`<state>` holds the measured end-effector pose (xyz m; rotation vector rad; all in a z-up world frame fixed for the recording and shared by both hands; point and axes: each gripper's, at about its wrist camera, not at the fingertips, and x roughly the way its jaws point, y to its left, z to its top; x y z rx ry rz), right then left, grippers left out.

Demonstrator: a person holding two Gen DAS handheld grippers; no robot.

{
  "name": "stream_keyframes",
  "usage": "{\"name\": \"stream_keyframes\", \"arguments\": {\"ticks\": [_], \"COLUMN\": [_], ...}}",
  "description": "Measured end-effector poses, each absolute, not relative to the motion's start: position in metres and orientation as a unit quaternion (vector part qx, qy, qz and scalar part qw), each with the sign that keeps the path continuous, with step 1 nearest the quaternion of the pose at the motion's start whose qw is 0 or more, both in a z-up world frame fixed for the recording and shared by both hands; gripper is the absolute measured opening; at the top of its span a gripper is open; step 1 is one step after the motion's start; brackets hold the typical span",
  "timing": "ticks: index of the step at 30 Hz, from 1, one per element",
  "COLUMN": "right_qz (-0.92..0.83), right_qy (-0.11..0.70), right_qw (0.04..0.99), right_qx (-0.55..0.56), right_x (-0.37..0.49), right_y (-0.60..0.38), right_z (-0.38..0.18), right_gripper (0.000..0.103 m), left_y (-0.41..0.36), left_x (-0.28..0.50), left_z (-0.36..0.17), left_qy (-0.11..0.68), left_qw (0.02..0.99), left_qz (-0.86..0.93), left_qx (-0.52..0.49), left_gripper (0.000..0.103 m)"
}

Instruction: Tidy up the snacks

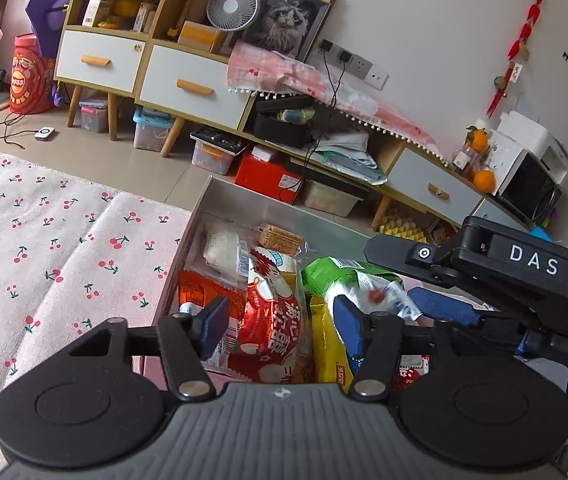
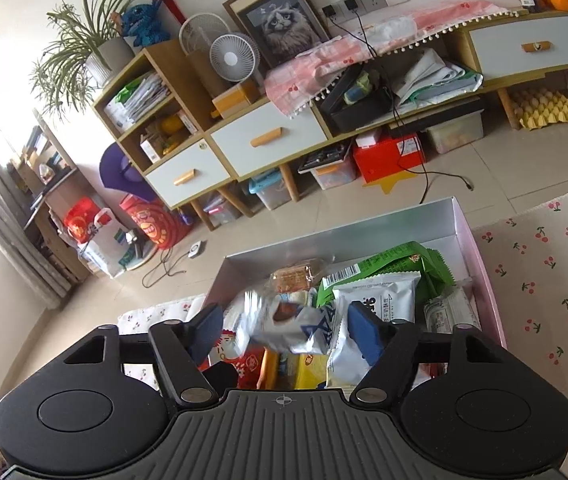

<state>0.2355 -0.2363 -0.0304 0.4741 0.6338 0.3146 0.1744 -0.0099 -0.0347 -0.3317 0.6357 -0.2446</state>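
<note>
Cherry-print cloth (image 1: 44, 240) covers the worktop, where a silver box (image 2: 459, 220) sits packed with snacks beside a tiled floor and low cabinet (image 1: 188, 80). Both grippers hover over the box. Left gripper (image 1: 280, 326) has its jaws released around a red packet (image 1: 272, 320). Right gripper (image 2: 284, 330) has its jaws spread, a blurred silver-blue packet (image 2: 295, 328) between them, apparently ungripped.

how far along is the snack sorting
Mostly done, it seems: the box already holds many packets, including a green bag and red bag. In hand: nothing clearly; a blurred silver packet sits between the open right gripper fingers. No snacks show outside.
</note>
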Motion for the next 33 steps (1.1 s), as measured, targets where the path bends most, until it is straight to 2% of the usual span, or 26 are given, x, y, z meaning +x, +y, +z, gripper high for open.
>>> {"name": "stream_keyframes", "arguments": {"ticks": [7,12,14,21,33], "right_qz": [0.142,0.121,0.111,0.061,0.003], "right_qy": [0.313,0.320,0.325,0.350,0.383], "right_qw": [0.915,0.918,0.919,0.921,0.916], "right_qx": [0.212,0.200,0.194,0.163,0.121], "right_x": [0.226,0.208,0.200,0.164,0.101], "right_y": [-0.238,-0.240,-0.243,-0.248,-0.244], "right_z": [-0.022,-0.006,-0.001,0.015,0.025], "right_gripper": [0.080,0.089,0.090,0.096,0.096], "left_y": [-0.010,-0.008,-0.007,-0.001,-0.007], "left_x": [0.170,0.160,0.155,0.133,0.089], "left_z": [-0.031,-0.022,-0.019,-0.003,0.008], "left_qy": [0.315,0.327,0.339,0.359,0.409], "left_qw": [0.930,0.929,0.924,0.922,0.908], "left_qz": [-0.115,-0.107,-0.106,-0.089,-0.067], "left_qx": [-0.149,-0.138,-0.141,-0.110,-0.056], "left_gripper": [0.075,0.094,0.098,0.102,0.103]}}
